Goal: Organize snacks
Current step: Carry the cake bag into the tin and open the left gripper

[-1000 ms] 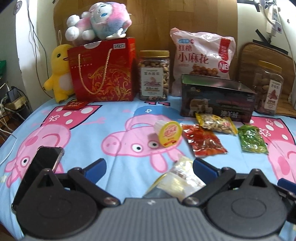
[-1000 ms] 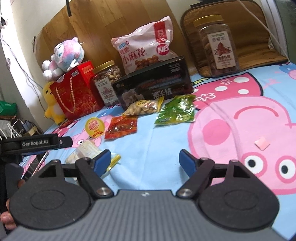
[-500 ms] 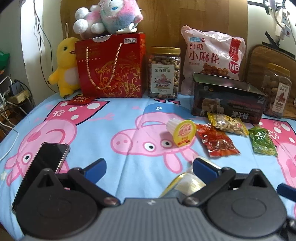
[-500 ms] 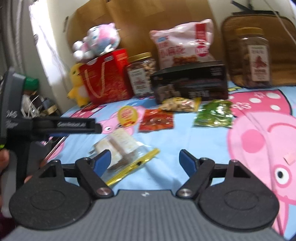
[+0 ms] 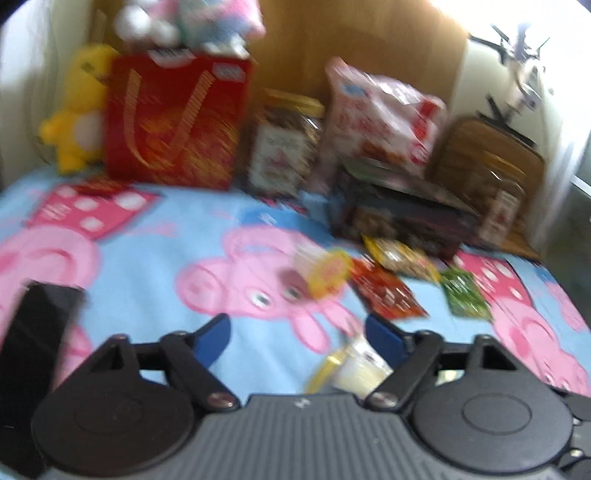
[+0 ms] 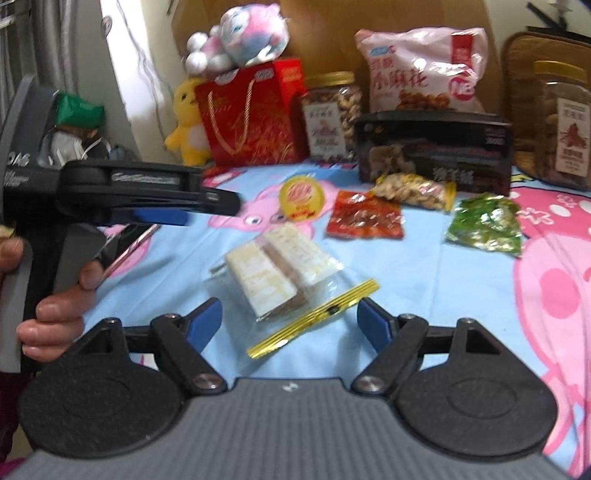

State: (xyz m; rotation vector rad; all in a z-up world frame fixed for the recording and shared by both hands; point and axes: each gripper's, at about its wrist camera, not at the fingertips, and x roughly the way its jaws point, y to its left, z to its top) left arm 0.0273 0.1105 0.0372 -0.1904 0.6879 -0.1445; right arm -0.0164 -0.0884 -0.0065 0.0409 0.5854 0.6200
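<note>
A clear bag of wafer cake (image 6: 275, 271) with a gold zip strip lies on the pig-print sheet, just ahead of my open, empty right gripper (image 6: 290, 320). Behind it lie a yellow jelly cup (image 6: 302, 197), a red packet (image 6: 364, 220), a nut packet (image 6: 413, 190) and a green packet (image 6: 485, 223). An open dark tin box (image 6: 436, 153) stands behind them. My left gripper (image 5: 297, 341) is open and empty; the wafer bag (image 5: 356, 371) shows beside its right finger. The left gripper also shows in the right wrist view (image 6: 147, 195), held at the left.
A red gift bag (image 6: 251, 114), a nut jar (image 6: 332, 116), a big pink snack bag (image 6: 421, 70) and a second jar (image 6: 565, 125) line the back. Plush toys (image 6: 236, 35) sit on the gift bag. A black phone (image 5: 37, 332) lies at the left.
My right gripper has swung left and now faces the wafer bag. The left view has tilted and blurred with motion; the left gripper stays open.
</note>
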